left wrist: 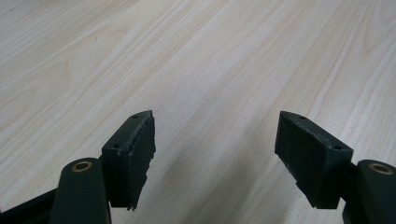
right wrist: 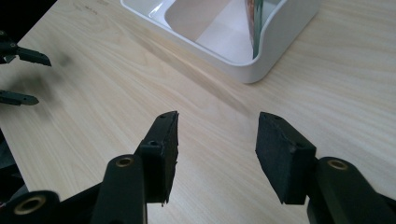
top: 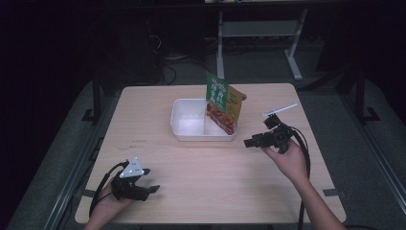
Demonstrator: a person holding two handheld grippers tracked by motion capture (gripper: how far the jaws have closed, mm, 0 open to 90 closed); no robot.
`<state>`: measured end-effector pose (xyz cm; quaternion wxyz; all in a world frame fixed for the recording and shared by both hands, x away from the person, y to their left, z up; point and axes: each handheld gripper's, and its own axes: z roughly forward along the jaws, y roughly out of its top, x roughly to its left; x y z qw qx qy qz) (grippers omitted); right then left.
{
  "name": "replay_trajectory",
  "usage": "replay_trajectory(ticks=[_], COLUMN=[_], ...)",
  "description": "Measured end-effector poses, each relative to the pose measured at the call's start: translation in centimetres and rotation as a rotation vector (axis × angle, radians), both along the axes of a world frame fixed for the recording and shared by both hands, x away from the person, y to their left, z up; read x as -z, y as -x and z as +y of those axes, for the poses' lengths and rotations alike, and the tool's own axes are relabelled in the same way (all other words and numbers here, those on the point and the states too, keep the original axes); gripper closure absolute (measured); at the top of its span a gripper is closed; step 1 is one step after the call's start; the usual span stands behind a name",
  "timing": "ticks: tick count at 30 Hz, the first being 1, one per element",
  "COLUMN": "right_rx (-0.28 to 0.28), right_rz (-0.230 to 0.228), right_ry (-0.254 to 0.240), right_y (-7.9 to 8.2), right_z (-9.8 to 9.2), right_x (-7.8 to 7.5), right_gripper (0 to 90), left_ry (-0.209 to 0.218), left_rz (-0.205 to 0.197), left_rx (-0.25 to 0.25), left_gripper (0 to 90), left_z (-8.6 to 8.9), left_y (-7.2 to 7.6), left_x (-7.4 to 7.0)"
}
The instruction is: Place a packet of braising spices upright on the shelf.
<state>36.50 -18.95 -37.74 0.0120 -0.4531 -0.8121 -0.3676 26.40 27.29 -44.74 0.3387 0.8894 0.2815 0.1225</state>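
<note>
right gripper (top: 249,142) spread, empty, low over table. packet (top: 222,103) stands upright in tray (top: 184,129), right compartment, ahead and up-left of the jaws, near; long axis vertical. left gripper (top: 152,188) spread, empty, well apart. right hand nearer.

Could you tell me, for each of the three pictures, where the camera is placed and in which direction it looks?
High view: above the person's side, looking forward and down on the light wooden table; both forearms, left hand-held gripper and right hand-held gripper show.
Left gripper view: rides the left hand-held gripper, looking along its open jaws at bare wood.
Right gripper view: rides the right hand-held gripper, facing the white plastic two-compartment tray.
Shared: high and right gripper views both show the tray with the green and orange packet.
</note>
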Motion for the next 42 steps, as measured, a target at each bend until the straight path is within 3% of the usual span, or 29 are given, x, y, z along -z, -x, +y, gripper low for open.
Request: replay_trajectory(ticks=[42], right_rx=[0.003], right_rz=[0.069], right_ry=[-0.017], right_y=[3.9], right_z=[-2.1], right_x=[5.4], right_gripper=[45.7], left_ry=[0.025], left_rz=[0.007], left_rx=[-0.002], left_gripper=[27.6], left_z=[-0.2], left_y=[0.0], left_x=[-0.1])
